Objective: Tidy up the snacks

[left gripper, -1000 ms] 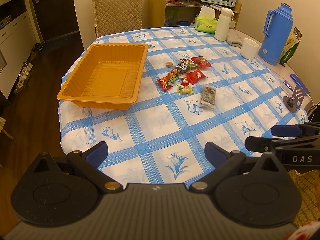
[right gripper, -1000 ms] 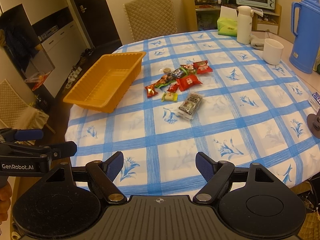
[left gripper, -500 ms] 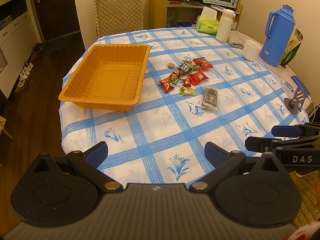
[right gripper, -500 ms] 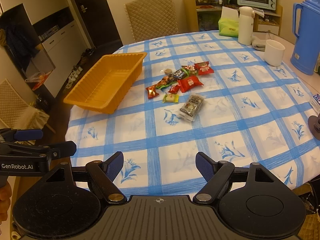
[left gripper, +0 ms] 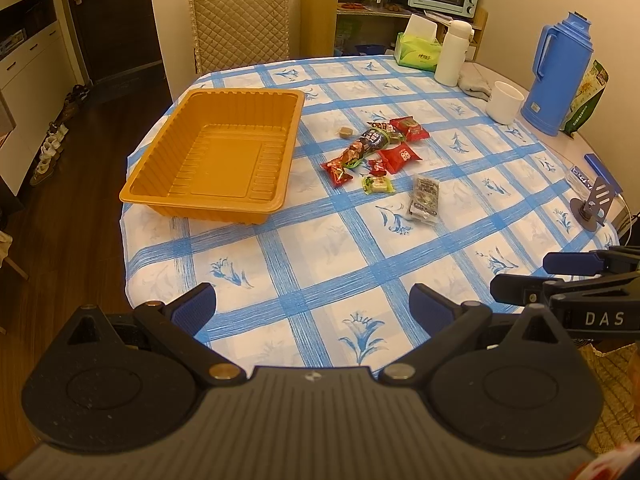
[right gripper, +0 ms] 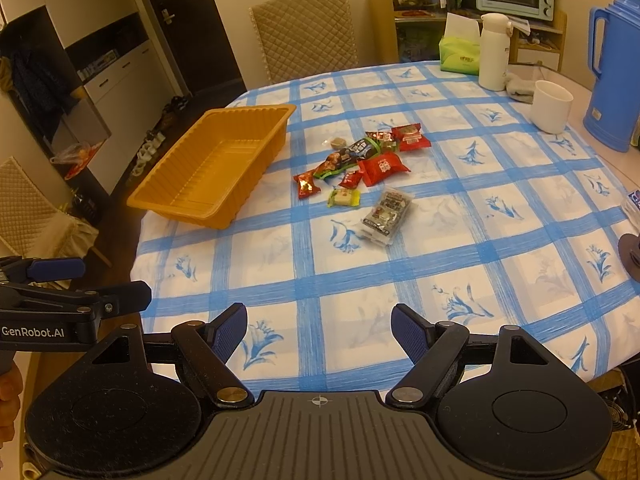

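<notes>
Both grippers empty, jaws apart, at near table edge. Snacks [right gripper: 360, 164] loose mid-table, just right of empty orange tray [right gripper: 212, 168]. Grey packet [right gripper: 387, 214] nearest, long axis roughly fwd; right gripper [right gripper: 319, 334] closer than left gripper [left gripper: 313, 312].

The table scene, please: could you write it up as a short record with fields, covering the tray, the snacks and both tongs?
tray: orange tray, empty, on the checked tablecloth
snacks: loose cluster of wrapped snacks lying on the cloth beside the tray, none inside it
nearest snack: grey packet, a little apart from the cluster
left tongs: open, holding nothing, above the near table edge
right tongs: open, holding nothing, above the near table edge
far side: white cup, blue jug, white bottle, tissue box
progress: no snack sorted yet
</notes>
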